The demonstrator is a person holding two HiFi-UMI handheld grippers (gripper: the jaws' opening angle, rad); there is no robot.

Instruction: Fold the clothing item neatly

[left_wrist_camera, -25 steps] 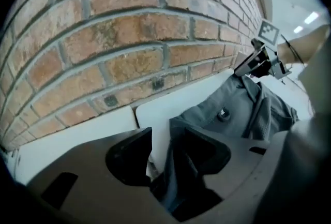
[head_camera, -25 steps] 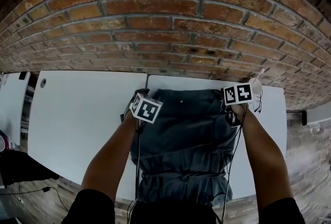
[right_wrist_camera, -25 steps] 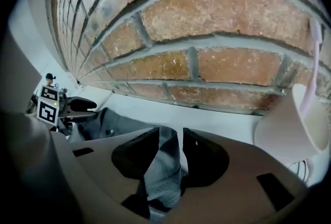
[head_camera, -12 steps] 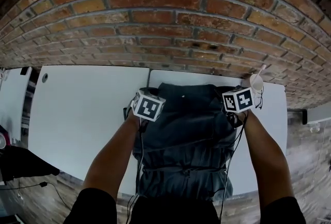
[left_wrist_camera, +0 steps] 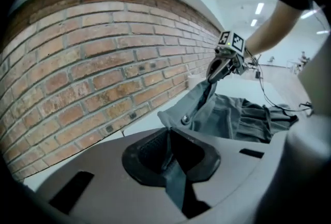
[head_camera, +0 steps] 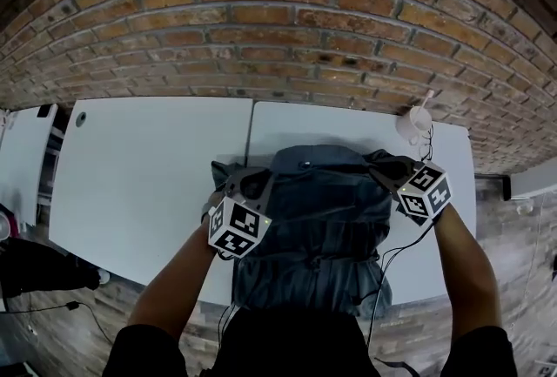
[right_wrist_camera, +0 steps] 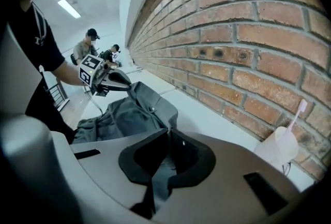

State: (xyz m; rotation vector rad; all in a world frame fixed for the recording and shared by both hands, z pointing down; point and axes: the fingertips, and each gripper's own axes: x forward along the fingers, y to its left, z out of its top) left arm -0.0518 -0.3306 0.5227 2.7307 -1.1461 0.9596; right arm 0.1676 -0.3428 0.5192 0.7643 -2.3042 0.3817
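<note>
Over the worktop [head_camera: 148, 175], grey garment [head_camera: 322, 210] held at two corners
Left claw [left_wrist_camera: 168, 140] and right claw [right_wrist_camera: 169, 139] just closed, each pinching cloth

The white surface [head_camera: 148, 184] is two slabs butted along a seam running toward 12 o'clock, set against a brick wall [head_camera: 278, 27]. The dark grey garment [head_camera: 322, 227] lies on the right slab, its near end draping over the 6 o'clock edge. At the garment's 2 o'clock, by the wall, stands a translucent cup [head_camera: 412, 124]. A round cable hole [head_camera: 80, 117] sits at 10 o'clock on the left slab.
</note>
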